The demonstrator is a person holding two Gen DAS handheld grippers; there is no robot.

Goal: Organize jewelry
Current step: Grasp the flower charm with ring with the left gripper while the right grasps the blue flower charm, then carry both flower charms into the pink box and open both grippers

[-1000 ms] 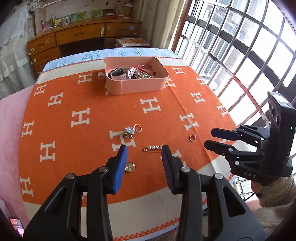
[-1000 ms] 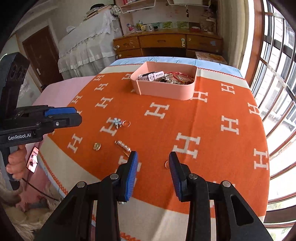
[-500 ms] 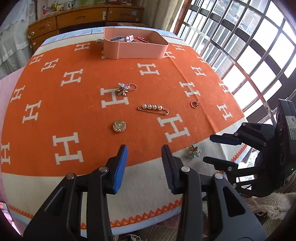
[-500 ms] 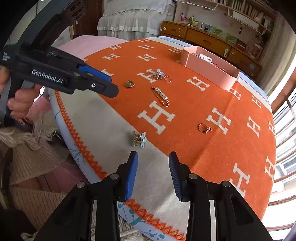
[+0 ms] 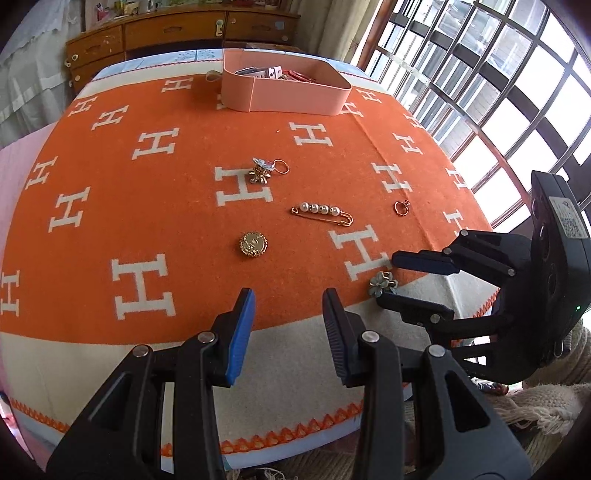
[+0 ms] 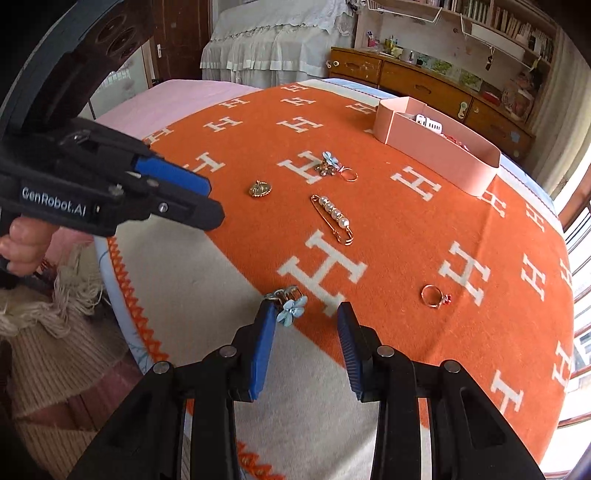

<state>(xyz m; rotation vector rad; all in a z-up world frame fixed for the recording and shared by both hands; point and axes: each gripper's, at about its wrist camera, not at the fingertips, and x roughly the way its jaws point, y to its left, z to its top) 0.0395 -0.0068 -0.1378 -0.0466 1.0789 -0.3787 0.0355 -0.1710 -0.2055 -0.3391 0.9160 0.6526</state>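
A small blue flower earring lies on the orange H-patterned cloth near its front edge; it also shows in the left wrist view. My right gripper is open and straddles it, the left pad almost touching. My left gripper is open and empty above the cloth's front. Loose on the cloth lie a pearl pin, a round gold brooch, a flower charm with a ring and a small gold ring. A pink tray holding jewelry stands at the back.
The table edge with an orange zigzag border lies just left of my right gripper. A wooden dresser stands behind the table, windows on the right, a bed farther off.
My right gripper has moved forward and down, so its open jaws now flank the blue flower earring. My left gripper has shifted a little closer to the cloth.
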